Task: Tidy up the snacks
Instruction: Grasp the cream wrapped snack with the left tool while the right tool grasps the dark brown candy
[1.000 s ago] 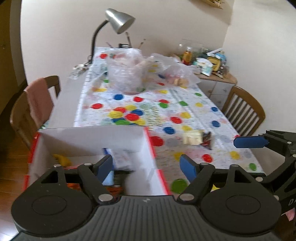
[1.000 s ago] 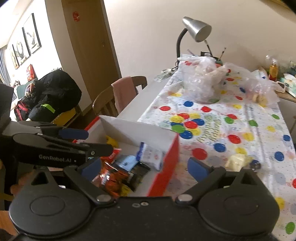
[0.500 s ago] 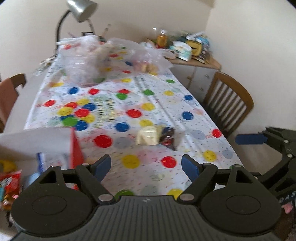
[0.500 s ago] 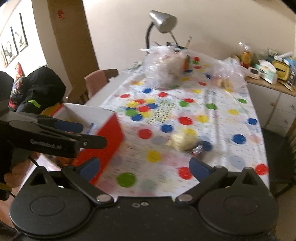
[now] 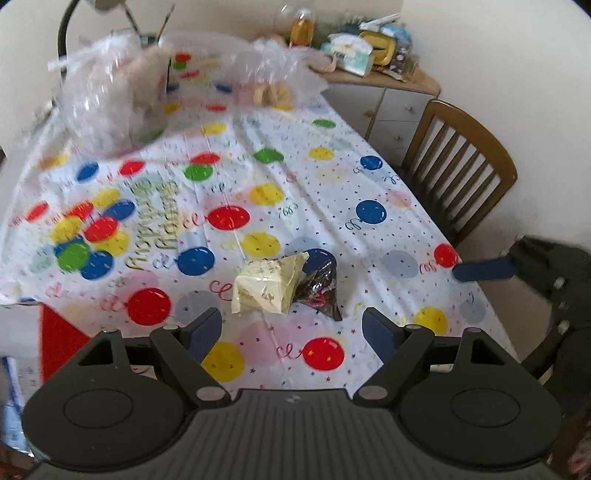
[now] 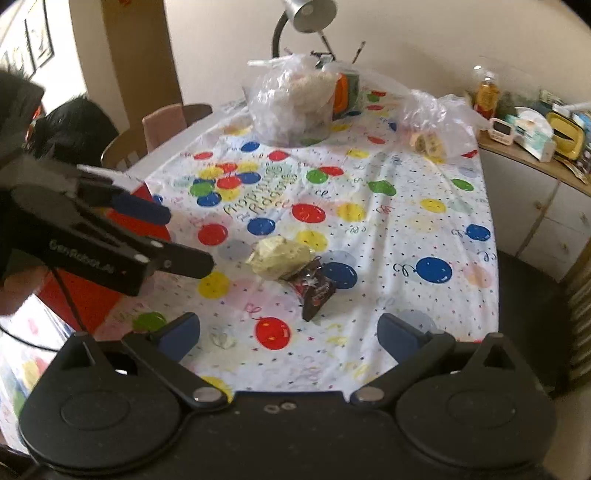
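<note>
Lying on the balloon-print tablecloth (image 5: 369, 177) near its close edge are two snack packets that touch each other. One is a pale yellow packet (image 5: 266, 288), crinkled and puffed, with a folded corner pointing up and small faint print on its film. Against its right side sits a dark brown packet (image 5: 320, 291), glossy, with red and white markings, its far end resting over a blue balloon in the print. In the right wrist view the same pale yellow packet (image 6: 281, 255) lies behind the dark brown packet (image 6: 313, 290), which points toward the camera.

Both packets sit ahead of the left gripper (image 5: 291, 332), whose blue-padded jaws stand wide apart with nothing between them. The right gripper (image 6: 289, 338) is likewise spread wide and empty, above the table's near edge.

At the left edge stands a red-sided cardboard box (image 5: 61, 339). Farther back are clear plastic bags (image 6: 291, 99) with food inside, a silver desk lamp (image 6: 308, 14), a wooden chair (image 5: 458, 170) to the right, and a cluttered sideboard (image 6: 532, 147).
</note>
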`<state>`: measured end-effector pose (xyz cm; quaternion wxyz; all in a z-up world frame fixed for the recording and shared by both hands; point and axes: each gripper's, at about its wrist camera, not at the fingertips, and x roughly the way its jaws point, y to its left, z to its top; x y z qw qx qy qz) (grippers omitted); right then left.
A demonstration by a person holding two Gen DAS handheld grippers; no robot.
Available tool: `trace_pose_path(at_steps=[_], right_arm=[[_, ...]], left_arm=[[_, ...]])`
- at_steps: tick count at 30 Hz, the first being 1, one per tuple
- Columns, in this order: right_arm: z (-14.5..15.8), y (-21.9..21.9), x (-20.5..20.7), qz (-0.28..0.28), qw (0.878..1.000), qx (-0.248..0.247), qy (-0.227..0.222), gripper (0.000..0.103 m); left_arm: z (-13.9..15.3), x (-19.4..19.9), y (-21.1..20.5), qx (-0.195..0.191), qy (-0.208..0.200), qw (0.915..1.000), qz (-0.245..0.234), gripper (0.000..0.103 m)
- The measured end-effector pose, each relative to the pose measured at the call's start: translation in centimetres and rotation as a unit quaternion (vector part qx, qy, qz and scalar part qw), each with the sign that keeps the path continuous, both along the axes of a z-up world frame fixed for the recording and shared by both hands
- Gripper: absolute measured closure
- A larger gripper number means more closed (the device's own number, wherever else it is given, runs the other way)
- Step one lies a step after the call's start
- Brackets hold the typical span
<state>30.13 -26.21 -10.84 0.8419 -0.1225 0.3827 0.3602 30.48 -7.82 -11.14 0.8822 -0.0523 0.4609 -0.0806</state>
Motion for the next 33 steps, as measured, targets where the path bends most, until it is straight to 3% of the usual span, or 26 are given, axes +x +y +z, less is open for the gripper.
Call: trace_pose_path(at_steps=[5,8,11,13,15,19,24,30,33], right_arm=[[-2.3,0.9,2.7,0.031,0.999,-0.011,0.015,0.002],[-3.6,1.6,4.1,0.039,0.999,-0.022,0.019,0.004],[-4.6,2.5,5.4,0.046,0.998,-0.031,0.024,0.007],[-5.1,3.1,6.0,0.053,0.998,-0.036,0.023,0.008],[-5.6,3.6,6.6,0.060,0.997,-0.041,0.024,0.011],[-6.3,4.8,7.4,0.079,0.995,-0.052,0.018,0.015],[-7.5,6.2,8.3,0.098,0.993,-0.063,0.017,0.023],[-8.2,7.2,9.4,0.102,0.992,-0.067,0.011,0.028],[-8.5,7.5,9.7,0.101,0.992,-0.068,0.012,0.032]], left_arm=[[-1.7,3.3,1.5,-0.041,0.036,0.9970,0.054,0.020],[-2.7,5.1,2.6,-0.072,0.068,0.9893,0.107,0.020],[-3.9,6.8,3.9,-0.114,0.116,0.9708,0.176,0.020],[-4.9,7.6,5.1,-0.159,0.151,0.9496,0.223,0.020],[-5.8,8.1,5.7,-0.181,0.177,0.9329,0.256,0.020],[-7.2,8.8,6.0,-0.210,0.201,0.9122,0.288,0.021],[-8.0,9.8,5.1,-0.205,0.215,0.9101,0.289,0.021],[-8.3,10.9,3.9,-0.170,0.221,0.9206,0.274,0.031],[-8.7,10.9,3.8,-0.170,0.225,0.9222,0.264,0.037]])
